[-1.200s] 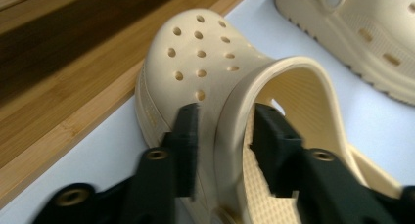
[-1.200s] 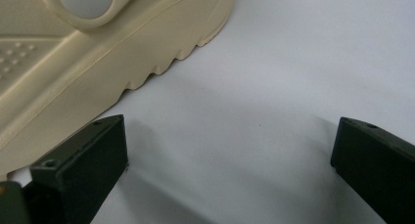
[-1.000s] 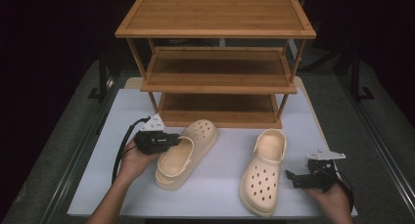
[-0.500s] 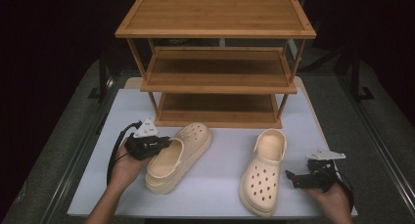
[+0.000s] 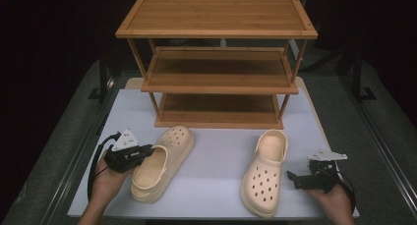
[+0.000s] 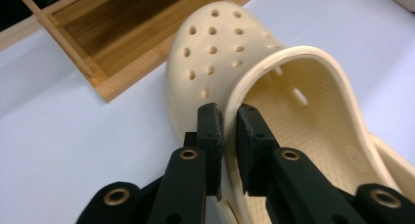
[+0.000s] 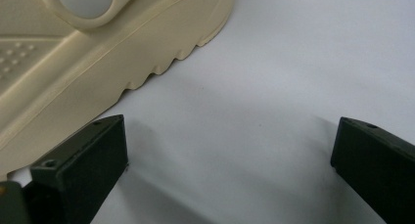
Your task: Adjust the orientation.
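The left gripper [image 5: 147, 152] is gripping the left shoe [image 5: 162, 161], a cream clog with holes over its toe. In the left gripper view its two black jaws are pinching the rim of the shoe's opening [image 6: 274, 70] between them, one jaw outside the wall and one inside, nearly closed on the thin edge. Beyond the jaws the toe of the shoe is pointing toward the bottom shelf of the wooden rack [image 6: 117, 33], which is lying just past it. In the high view the shoe is sitting at an angle on the white table [image 5: 216, 151], in front of the rack [image 5: 216, 63].

The right gripper [image 5: 296, 178] is holding nothing; in the right gripper view its jaws are standing wide apart with bare table [image 7: 254, 111] between them. The right shoe [image 7: 73, 67] is lying just beside the left-hand jaw, its ridged sole edge facing the gap. In the high view this shoe [image 5: 265, 173] is lying flat, close to the gripper.
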A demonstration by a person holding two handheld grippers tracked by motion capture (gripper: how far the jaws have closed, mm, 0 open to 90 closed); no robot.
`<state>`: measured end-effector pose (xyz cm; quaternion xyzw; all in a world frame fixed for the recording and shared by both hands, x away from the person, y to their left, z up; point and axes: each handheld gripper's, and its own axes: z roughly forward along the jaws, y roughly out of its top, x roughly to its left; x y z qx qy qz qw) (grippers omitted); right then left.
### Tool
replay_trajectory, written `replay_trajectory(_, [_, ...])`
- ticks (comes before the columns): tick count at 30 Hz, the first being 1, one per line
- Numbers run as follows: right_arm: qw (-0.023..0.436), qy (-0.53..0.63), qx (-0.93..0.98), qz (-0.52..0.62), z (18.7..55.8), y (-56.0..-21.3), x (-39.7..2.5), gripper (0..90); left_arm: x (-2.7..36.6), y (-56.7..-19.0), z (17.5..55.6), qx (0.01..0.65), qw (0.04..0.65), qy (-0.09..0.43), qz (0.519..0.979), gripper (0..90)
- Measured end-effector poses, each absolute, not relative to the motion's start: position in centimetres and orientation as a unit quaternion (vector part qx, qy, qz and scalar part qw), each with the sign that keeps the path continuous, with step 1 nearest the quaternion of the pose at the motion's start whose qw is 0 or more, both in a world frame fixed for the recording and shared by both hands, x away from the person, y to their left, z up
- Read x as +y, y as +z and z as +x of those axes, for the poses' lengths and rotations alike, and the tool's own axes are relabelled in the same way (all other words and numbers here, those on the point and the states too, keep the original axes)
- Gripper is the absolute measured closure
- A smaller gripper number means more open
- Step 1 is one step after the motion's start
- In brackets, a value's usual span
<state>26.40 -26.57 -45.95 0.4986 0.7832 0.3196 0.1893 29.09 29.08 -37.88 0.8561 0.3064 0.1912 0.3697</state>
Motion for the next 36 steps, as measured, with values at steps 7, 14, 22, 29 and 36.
replay_trajectory(7, [0.190,0.320,0.783,0.498,26.4,-46.0,-26.6,0.0,29.7,-37.8,29.0,0.315,0.379,0.185,0.850,68.5])
replay_trajectory(14, [0.189,0.319,0.783,0.498,26.4,-46.0,-26.6,0.0,32.1,-37.4,28.7,0.338,0.396,0.170,0.836,50.6])
replay_trajectory(22, [0.190,0.319,0.783,0.498,26.4,-46.0,-26.6,0.0,36.0,-38.8,29.8,0.387,0.382,0.170,0.822,33.7])
replay_trajectory(29, [0.189,0.320,0.783,0.499,26.4,-46.0,-26.6,0.0,37.5,-40.7,30.7,0.418,0.357,0.178,0.816,16.4])
replay_trajectory(36, [0.189,0.320,0.783,0.499,26.4,-45.9,-26.6,0.0,38.0,-43.0,31.4,0.427,0.329,0.186,0.822,4.2])
